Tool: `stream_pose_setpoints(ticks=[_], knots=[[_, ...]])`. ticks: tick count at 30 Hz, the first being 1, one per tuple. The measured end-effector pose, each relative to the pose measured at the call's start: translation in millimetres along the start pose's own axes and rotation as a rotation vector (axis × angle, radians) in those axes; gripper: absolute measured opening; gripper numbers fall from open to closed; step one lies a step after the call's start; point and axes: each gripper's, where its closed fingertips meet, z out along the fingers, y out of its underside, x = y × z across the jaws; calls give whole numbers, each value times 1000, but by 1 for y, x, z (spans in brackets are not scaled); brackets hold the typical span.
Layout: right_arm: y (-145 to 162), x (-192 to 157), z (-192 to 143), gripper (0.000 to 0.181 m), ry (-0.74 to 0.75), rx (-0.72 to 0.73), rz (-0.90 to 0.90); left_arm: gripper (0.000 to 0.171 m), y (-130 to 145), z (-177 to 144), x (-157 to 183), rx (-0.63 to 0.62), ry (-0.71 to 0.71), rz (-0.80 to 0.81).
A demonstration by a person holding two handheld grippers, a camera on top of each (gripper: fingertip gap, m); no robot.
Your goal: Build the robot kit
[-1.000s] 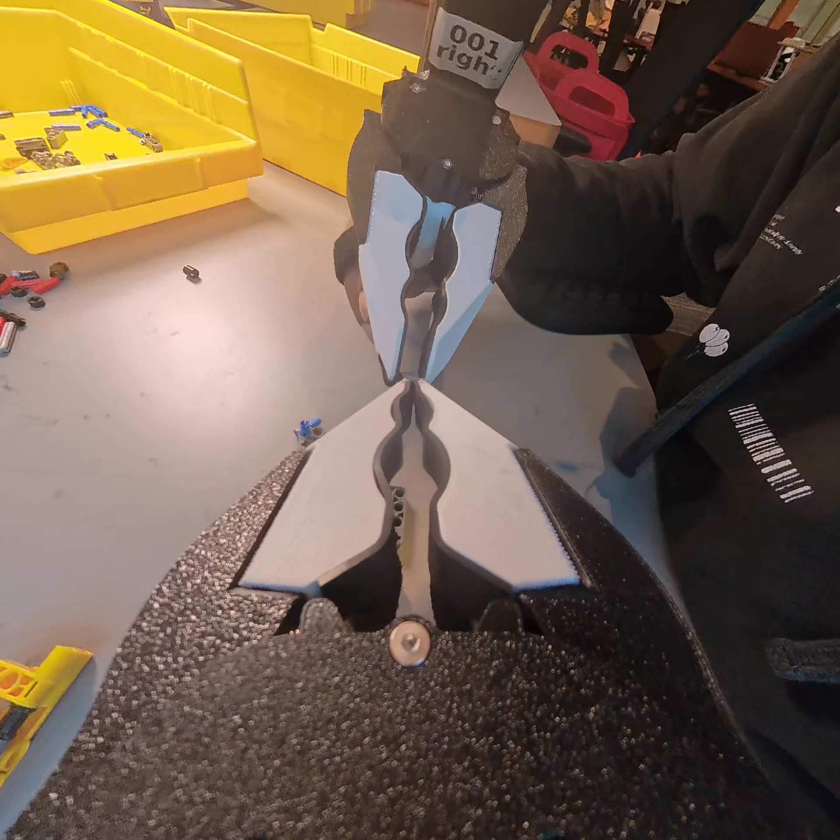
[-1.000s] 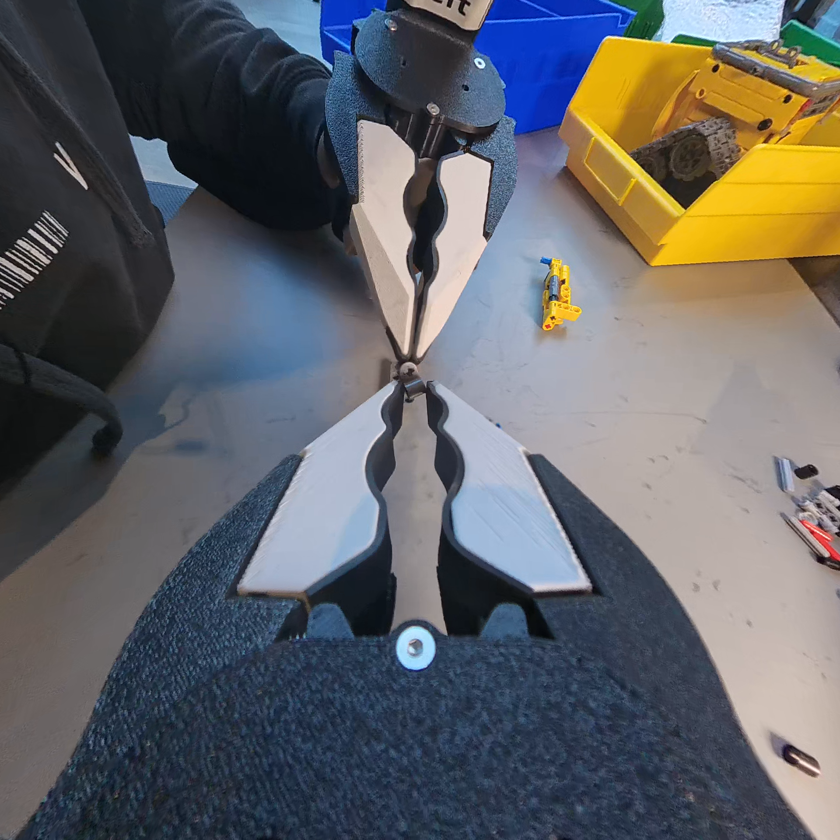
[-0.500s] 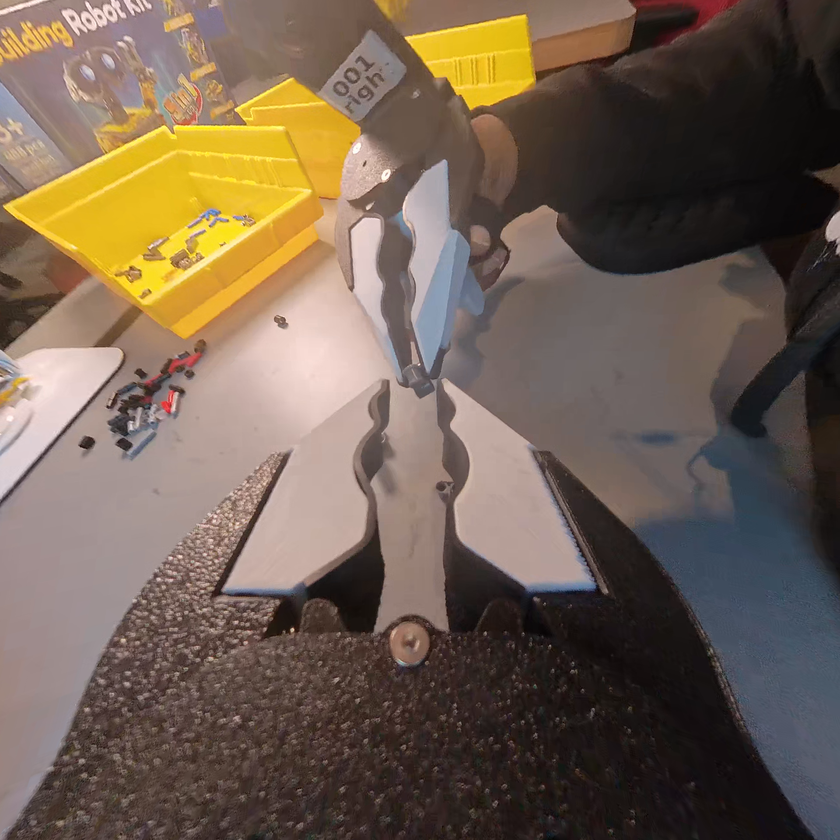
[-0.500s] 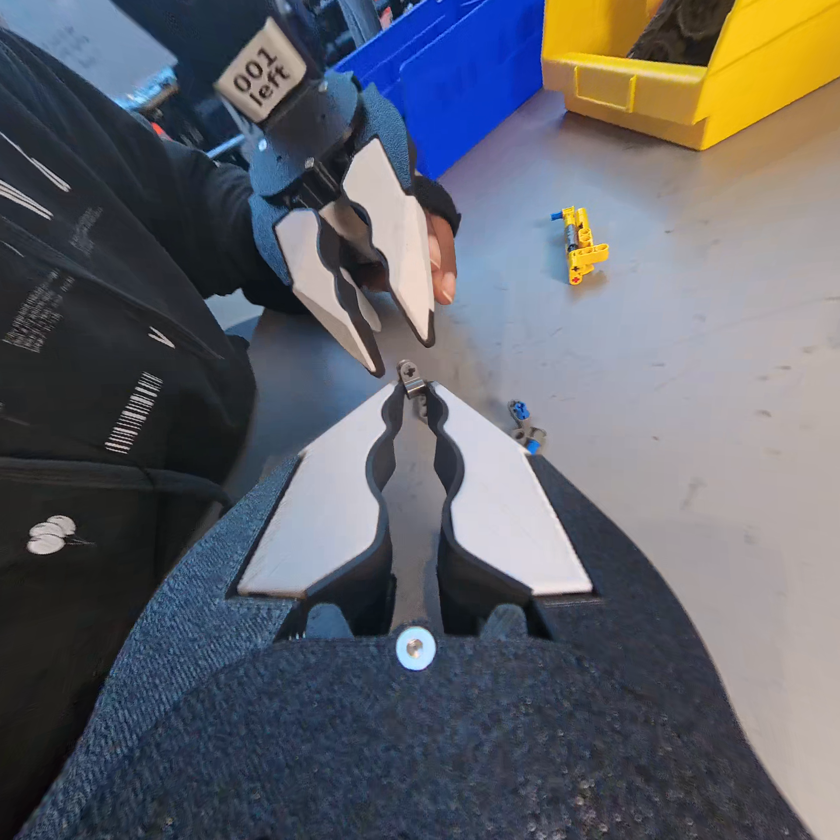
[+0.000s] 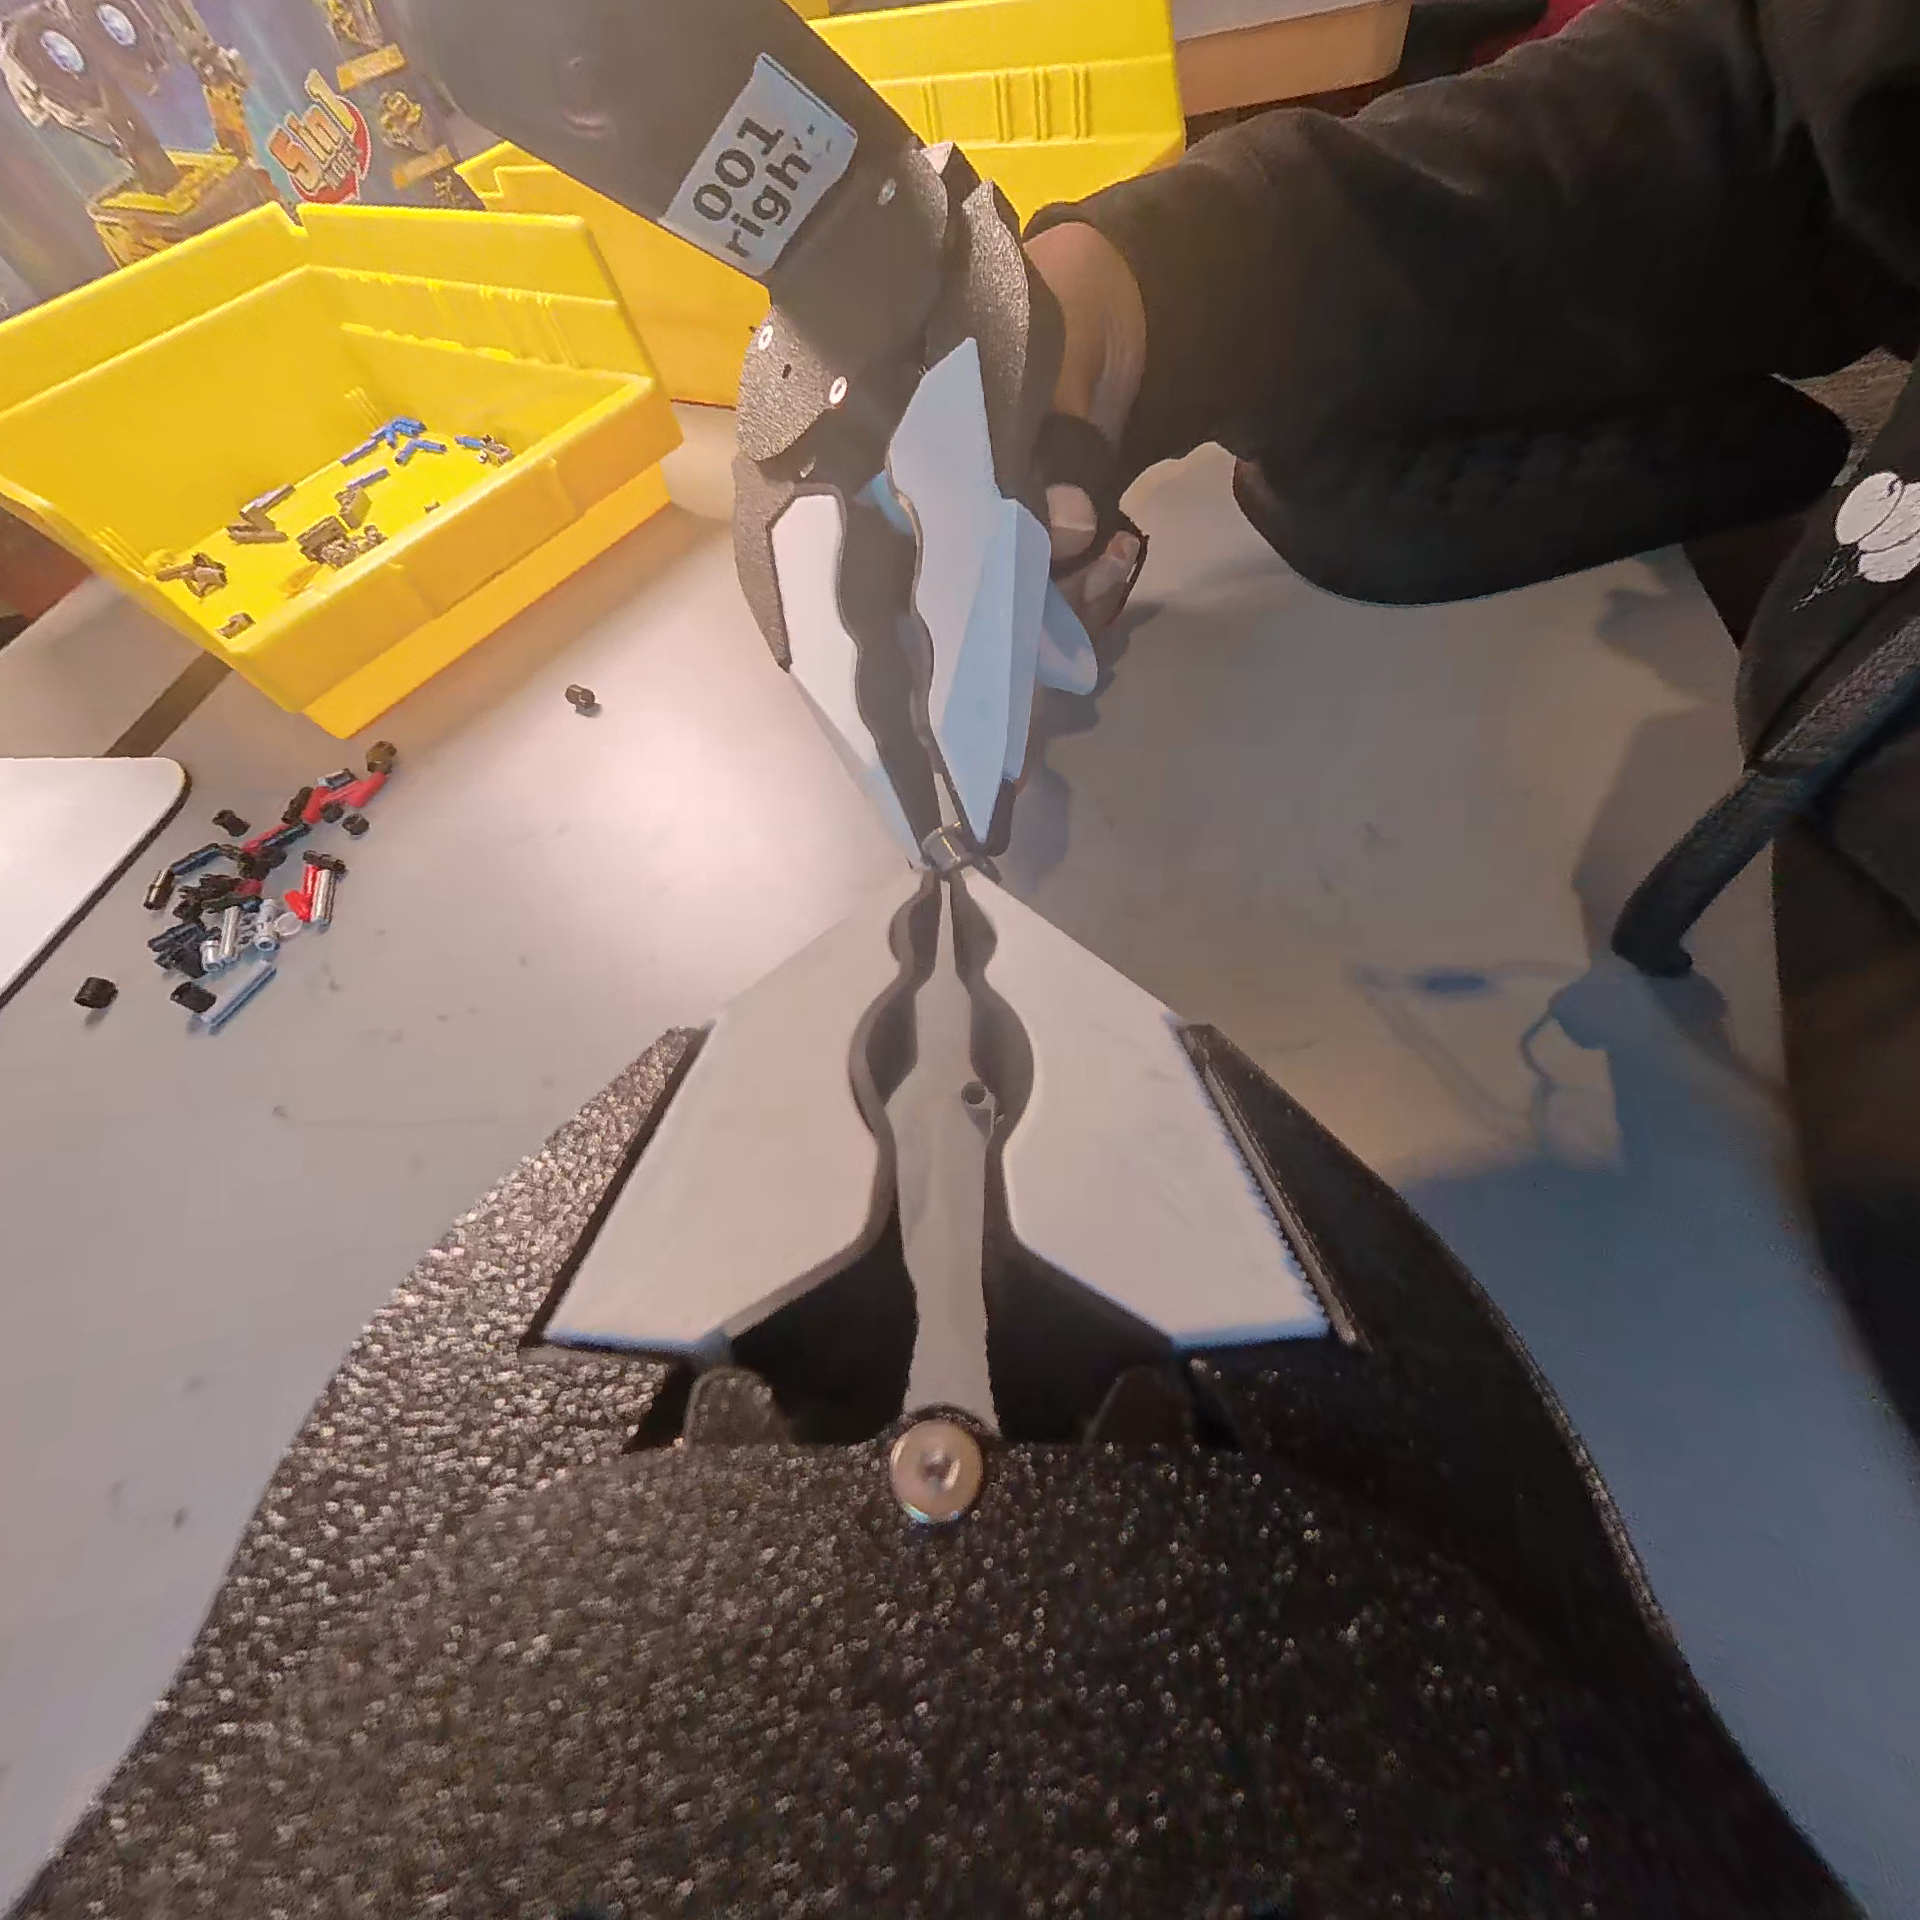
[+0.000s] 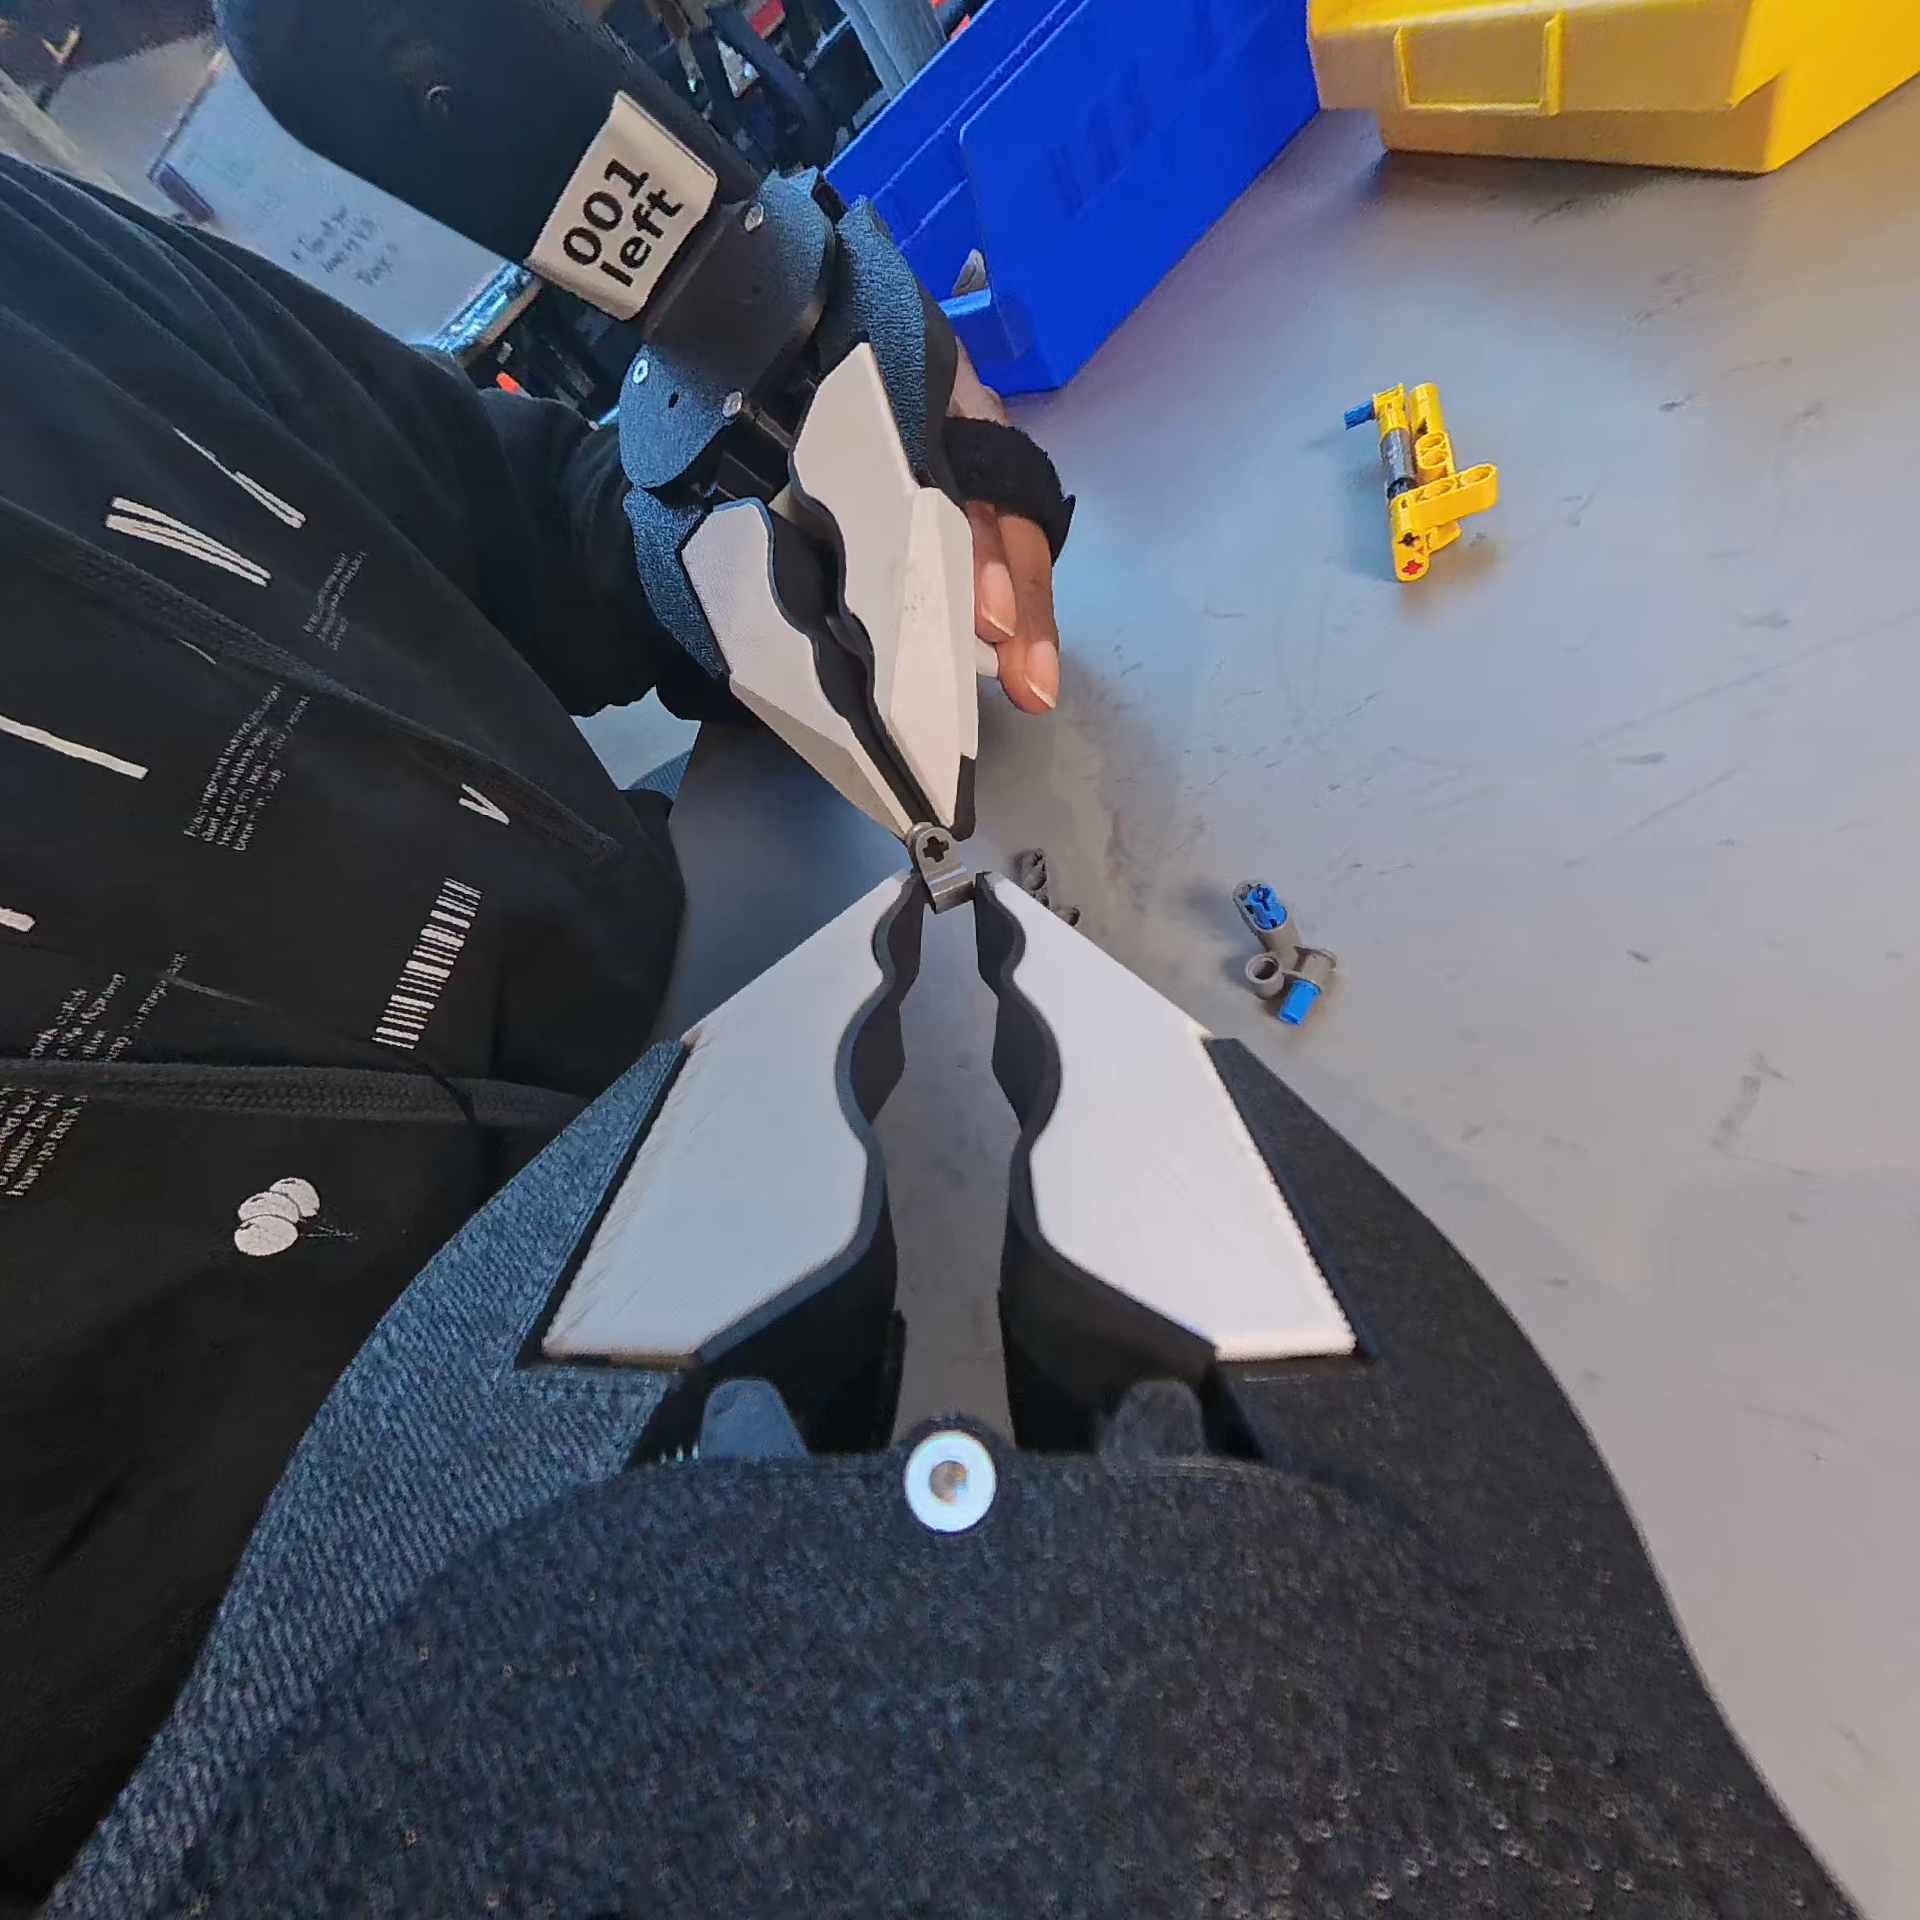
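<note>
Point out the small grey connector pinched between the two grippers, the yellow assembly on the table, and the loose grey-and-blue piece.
small grey connector (image 6: 938, 871), right wrist view, cross-holed face.
yellow assembly (image 6: 1425, 495), right wrist view, middle of body.
grey-and-blue piece (image 6: 1280, 952), right wrist view, grey middle.

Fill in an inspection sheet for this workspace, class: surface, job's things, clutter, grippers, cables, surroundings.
Surface: grey scuffed tabletop.
Job's things: small dark grey plastic connector with a cross hole, pinched from both ends above the table.
Clutter: yellow beam assembly; grey-and-blue pin piece; heap of black, red and grey small parts.
Grippers: left gripper shut on the connector; right gripper shut on its other end.
Cables: nothing seen.
Surroundings: yellow plastic bin holding blue and dark bits; blue plastic bin; person's black sleeve.
</note>
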Motion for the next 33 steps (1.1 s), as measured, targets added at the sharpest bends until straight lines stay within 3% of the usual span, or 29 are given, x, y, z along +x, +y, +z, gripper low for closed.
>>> stream_pose_setpoints(ticks=[4,10,14,27,33], knots=[[1,1,0,10,2,-6,8,1,1,0,-1,-2,-21,26],[6,2,1,9,1,-28,10,19,1,-2,0,1,-19,77],[10,-1,5,10,-12,-52,4,4,4,0,9,-19,25,96],[8,-1,2,10,-15,-42,6,2,6,1,7,-34,48,-3],[19,7,1,9,41,-113,11,0,23,10,12,-126,80,-57]])
